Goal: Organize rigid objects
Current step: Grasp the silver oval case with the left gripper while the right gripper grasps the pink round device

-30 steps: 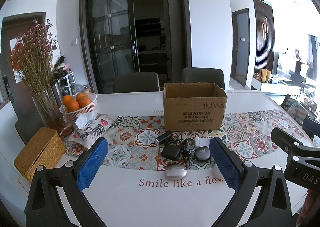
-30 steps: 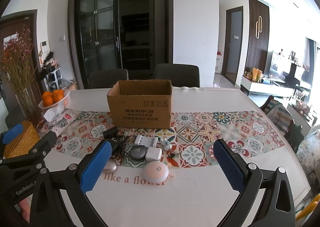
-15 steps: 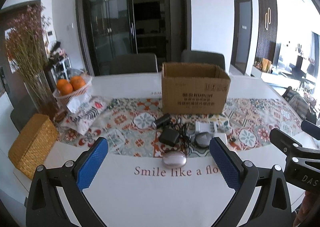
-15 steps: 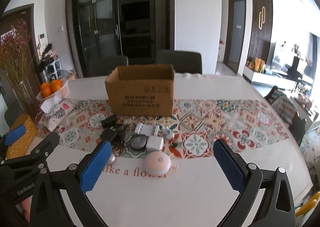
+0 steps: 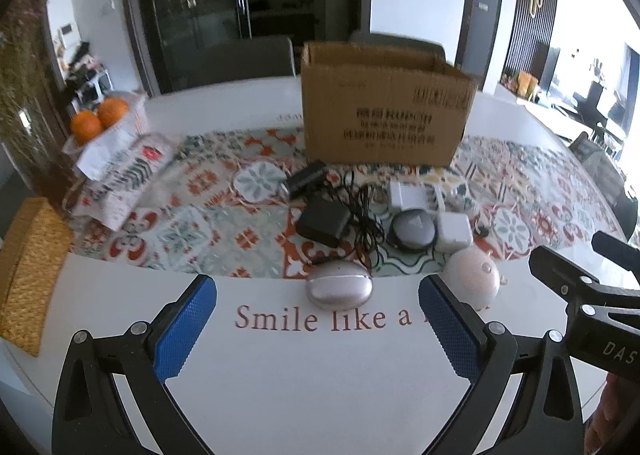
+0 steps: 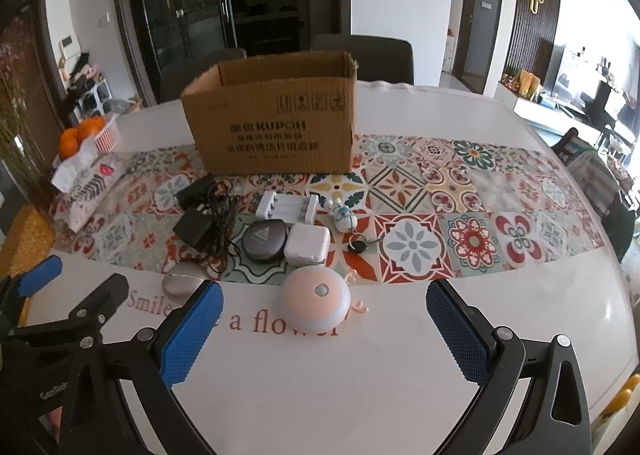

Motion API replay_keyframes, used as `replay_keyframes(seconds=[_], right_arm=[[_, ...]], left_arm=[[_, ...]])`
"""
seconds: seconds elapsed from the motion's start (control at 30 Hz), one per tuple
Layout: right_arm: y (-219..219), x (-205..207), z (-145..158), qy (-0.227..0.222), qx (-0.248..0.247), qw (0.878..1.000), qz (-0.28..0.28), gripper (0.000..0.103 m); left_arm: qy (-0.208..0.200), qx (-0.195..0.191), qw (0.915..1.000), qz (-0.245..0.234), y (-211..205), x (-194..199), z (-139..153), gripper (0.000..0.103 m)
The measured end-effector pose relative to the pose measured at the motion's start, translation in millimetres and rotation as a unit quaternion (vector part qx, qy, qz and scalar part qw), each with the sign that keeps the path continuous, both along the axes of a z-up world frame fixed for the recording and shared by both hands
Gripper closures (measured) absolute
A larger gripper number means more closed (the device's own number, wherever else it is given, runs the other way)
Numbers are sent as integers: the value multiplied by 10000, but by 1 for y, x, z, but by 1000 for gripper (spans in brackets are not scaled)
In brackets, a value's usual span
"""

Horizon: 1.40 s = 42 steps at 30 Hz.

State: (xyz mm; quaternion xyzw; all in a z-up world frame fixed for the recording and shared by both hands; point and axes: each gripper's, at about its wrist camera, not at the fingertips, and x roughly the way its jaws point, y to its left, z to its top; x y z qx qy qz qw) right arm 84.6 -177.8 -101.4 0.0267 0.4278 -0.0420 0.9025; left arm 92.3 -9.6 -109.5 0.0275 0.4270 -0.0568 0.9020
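Gadgets lie just ahead of both wide-open, empty grippers: silver case (image 5: pixel 339 289) between my left fingers (image 5: pixel 182 329), pink dome (image 6: pixel 315 302) between my right fingers (image 6: pixel 192 337). I'd straddle each squarely before closing.

left claw (image 5: pixel 318 329): spread wide, empty | right claw (image 6: pixel 325 329): spread wide, empty

Bare table in front, clutter ahead of it

The white table (image 6: pixel 360 375) under both tools lies bare up to the lettering. Beyond that a tight cluster blocks the way to the box (image 6: pixel 276 119): silver case (image 5: pixel 339 289), pink dome (image 6: pixel 315 303), black adapter (image 5: pixel 323 221) with tangled cord, round grey case (image 6: pixel 264 241), white charger (image 6: pixel 307 243). The runner (image 6: pixel 480 215) to the right of the cluster is open.
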Motion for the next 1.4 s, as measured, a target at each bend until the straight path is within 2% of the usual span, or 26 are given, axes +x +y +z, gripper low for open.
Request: replay_keyframes(seconds=[0.33,0.57,0.87,1.0,1.2,1.3,1.37,1.4], right_arm=[[-2,39,-39,570,-39,9983,124,0],[-5,58,-73,1067,168,9939,228,1],[-8,73,-100,1394,288,9891,382,2],[-8,78,-111,1533,450,9862,439,7],[-5,83,-120,1613,455,9845,510,16],[-4,83,-122,1565,430,9854,510,16],[-3,82,-122,1532,422,9859,525,17],[-3,82,-122,1524,427,9860,525,17]], left_arm=[[671,6,9977,-134,-9,36,-51,0],[867,122,9960,-162,-13,48,-70,3],[1082,176,9938,-196,-16,59,-91,7],[1165,164,9928,-220,-17,64,-98,10],[1282,87,9915,-200,-18,70,-106,21],[1268,86,9916,-224,-20,70,-108,25],[1235,72,9919,-283,-20,70,-107,31],[1203,81,9922,-302,-20,70,-107,39]])
